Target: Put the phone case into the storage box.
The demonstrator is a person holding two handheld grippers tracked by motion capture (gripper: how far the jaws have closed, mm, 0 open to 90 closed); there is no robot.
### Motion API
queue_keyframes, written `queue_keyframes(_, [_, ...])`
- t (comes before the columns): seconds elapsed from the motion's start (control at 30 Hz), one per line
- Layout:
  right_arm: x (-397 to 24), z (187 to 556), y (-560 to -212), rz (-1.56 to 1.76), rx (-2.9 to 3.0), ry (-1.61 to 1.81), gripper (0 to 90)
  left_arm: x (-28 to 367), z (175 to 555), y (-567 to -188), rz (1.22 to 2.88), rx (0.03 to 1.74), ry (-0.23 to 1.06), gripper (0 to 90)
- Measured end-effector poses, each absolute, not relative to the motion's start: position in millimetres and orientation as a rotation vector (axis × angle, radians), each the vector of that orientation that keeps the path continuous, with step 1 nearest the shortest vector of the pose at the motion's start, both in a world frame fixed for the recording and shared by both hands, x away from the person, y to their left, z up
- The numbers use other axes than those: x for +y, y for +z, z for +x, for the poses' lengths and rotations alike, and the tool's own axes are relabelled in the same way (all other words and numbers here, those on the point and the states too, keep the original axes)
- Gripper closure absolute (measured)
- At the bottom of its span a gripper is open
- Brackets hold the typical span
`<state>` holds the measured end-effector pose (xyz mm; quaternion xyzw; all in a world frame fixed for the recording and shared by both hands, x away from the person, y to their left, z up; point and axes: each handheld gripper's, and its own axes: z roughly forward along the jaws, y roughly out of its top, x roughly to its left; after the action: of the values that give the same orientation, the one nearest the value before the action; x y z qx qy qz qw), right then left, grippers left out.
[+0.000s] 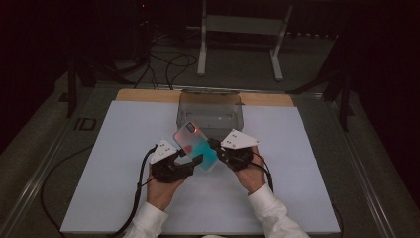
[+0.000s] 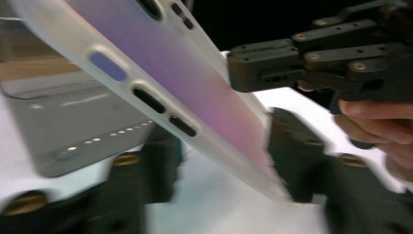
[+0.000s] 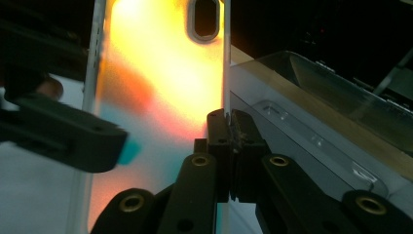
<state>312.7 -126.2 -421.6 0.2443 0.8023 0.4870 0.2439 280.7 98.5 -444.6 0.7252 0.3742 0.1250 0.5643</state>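
- Two claws share one translucent phone case with a pink-to-teal tint [image 1: 196,145], held tilted above the white worktop [image 1: 114,163], just before the clear plastic box [image 1: 210,111].
- Right claw [image 3: 229,119] – clamped tight on the case's edge.
- Left claw [image 1: 190,161] – jaws straddle the lower end; whether they press on it is unclear.
- Best to seat that left grip squarely before the right lets go – a thin edge slips.

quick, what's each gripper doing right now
Left gripper: jaws either side of the phone case; contact cannot be told.
Right gripper: shut on the case's edge.

Both tools [image 1: 197,161] [image 1: 213,145] seemingly clamped
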Motion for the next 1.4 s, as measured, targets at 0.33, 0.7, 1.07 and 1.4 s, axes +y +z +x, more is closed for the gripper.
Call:
queue_keyframes(0.33, [-126.4,307.5,-419.7,0.625,2.205,1.346,87.6,106.0,278.2,-442.0,1.712,0.862,0.308,81.7])
queue_keyframes(0.7, [-136.4,312.4,-417.9,0.605,2.291,1.423,54.9,113.4,276.9,-439.2,1.742,0.845,0.325,82.1])
queue_keyframes(1.07, [-144.6,317.8,-418.6,0.576,2.38,1.484,40.3,118.5,276.7,-437.3,1.783,0.774,0.285,82.0])
queue_keyframes(1.4, [-147.8,321.3,-420.4,0.574,2.428,1.557,38.4,119.3,277.2,-437.0,1.811,0.719,0.245,81.9])
